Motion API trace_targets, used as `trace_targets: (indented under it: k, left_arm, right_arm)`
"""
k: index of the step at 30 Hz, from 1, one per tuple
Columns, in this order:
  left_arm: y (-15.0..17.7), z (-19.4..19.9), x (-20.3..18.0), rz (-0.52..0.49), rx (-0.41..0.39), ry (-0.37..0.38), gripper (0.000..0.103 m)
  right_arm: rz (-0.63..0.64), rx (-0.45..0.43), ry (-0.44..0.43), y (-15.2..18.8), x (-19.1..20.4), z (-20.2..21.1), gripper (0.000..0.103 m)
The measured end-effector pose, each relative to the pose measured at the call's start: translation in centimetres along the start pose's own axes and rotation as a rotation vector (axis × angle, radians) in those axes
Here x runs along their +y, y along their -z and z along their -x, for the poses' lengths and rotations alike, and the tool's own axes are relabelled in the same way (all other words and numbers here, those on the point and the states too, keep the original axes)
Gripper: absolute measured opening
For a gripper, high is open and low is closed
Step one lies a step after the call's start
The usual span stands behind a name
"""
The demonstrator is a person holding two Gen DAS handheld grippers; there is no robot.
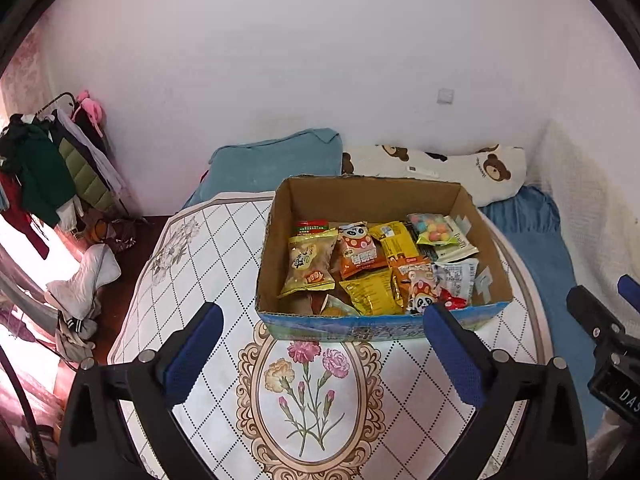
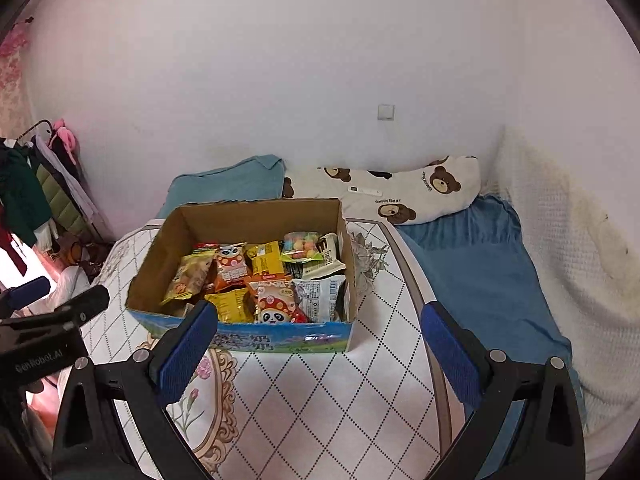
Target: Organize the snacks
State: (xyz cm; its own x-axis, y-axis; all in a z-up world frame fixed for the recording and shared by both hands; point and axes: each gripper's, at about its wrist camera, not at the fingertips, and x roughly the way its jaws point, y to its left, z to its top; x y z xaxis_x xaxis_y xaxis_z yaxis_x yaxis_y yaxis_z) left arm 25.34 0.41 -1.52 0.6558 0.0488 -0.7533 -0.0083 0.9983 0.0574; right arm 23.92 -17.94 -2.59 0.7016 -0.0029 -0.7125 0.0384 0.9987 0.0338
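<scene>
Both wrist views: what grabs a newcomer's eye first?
The open cardboard box full of bright snack packets sits in the middle of the flower-patterned table. Both grippers, left and right, hang open and empty in front of it. Behind the table, a bear-print pillow lies on the bed against the white wall.

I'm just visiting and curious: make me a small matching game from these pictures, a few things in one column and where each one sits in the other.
Things:
1. snack packets
2. cardboard box
3. bear-print pillow
4. jackets

Places:
A. on the floral table
B. on the bed beyond the table
C. on a rack at far left
D. inside the box

Pairs: 1-D, 2-A, 3-B, 4-C
</scene>
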Motion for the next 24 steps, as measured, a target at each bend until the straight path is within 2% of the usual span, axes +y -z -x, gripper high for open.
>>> trace_targets:
  k: [11, 24]
  left_arm:
    - [0.0, -2.2, -0.9, -0.004, 0.030, 0.002, 0.102]
    - [-0.2, -2.0, -0.9, -0.001, 0.029, 0.015, 0.103]
  right_arm:
    - [0.003, 0.034, 0.017, -0.1, -0.5, -3.3, 0.103]
    - [0.016, 0.035, 0.017, 0.1, -0.4, -3.1, 0.103]
